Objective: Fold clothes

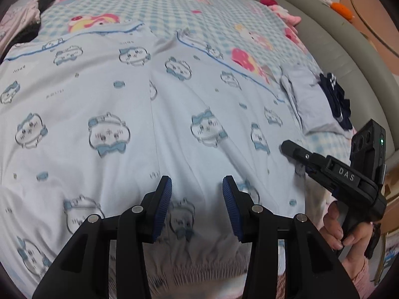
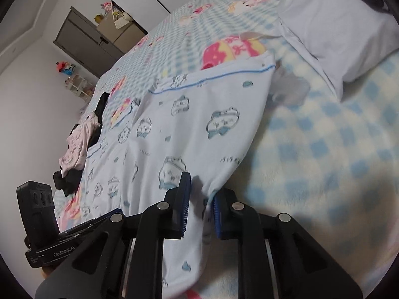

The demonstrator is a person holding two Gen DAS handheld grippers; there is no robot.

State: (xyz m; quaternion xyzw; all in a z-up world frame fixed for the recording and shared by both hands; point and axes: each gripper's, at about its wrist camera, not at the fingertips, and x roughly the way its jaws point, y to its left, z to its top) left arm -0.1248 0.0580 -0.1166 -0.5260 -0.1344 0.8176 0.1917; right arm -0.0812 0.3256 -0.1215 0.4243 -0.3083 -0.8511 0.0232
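Observation:
Light blue pyjama trousers [image 1: 139,114] printed with cartoon animals lie spread flat on the checked bedspread [image 1: 199,17]. My left gripper [image 1: 197,186] hovers open over their gathered waistband [image 1: 194,266], with nothing between its blue pads. At the trousers' right edge, my right gripper [image 2: 201,205] is shut on a bunched fold of the fabric [image 2: 199,189]. The left wrist view shows that right gripper [image 1: 293,153] low at the garment's side, held by a hand [image 1: 346,231]. The left gripper's body [image 2: 37,214] appears at the lower left of the right wrist view.
A folded pale blue garment [image 1: 311,104] and a dark navy one [image 1: 336,99] lie at the bed's right side. A pile of pink and black clothes [image 2: 79,147] sits at the far edge. The grey padded bed frame [image 1: 349,49] curves along the right. A cabinet [image 2: 82,39] stands beyond.

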